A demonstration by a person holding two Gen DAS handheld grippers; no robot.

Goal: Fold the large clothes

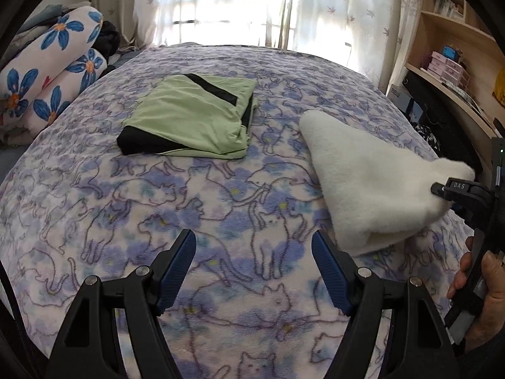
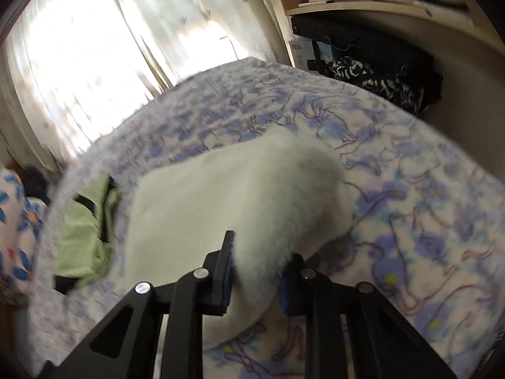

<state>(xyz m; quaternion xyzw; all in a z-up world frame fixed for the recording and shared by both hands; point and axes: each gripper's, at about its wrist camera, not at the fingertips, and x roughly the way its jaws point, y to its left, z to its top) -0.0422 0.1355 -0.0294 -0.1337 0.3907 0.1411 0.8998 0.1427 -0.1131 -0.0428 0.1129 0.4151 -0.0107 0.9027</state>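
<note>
A white fluffy garment (image 1: 363, 183) lies folded on the right of the bed, one corner lifted. My right gripper (image 2: 257, 268) is shut on that corner of the white garment (image 2: 240, 195); it shows in the left wrist view (image 1: 454, 189) at the far right. My left gripper (image 1: 252, 262) is open and empty, hovering over the bedspread just left of the white garment's near edge. A folded green and black garment (image 1: 192, 120) lies farther back on the bed; it also shows in the right wrist view (image 2: 85, 233).
The bed has a purple cat-print blanket (image 1: 157, 195). Rolled flower-print bedding (image 1: 47, 79) is piled at the far left. Curtains (image 1: 221, 3) hang behind the bed. Wooden shelves (image 1: 454, 31) and dark bags (image 2: 378, 72) stand along the right edge.
</note>
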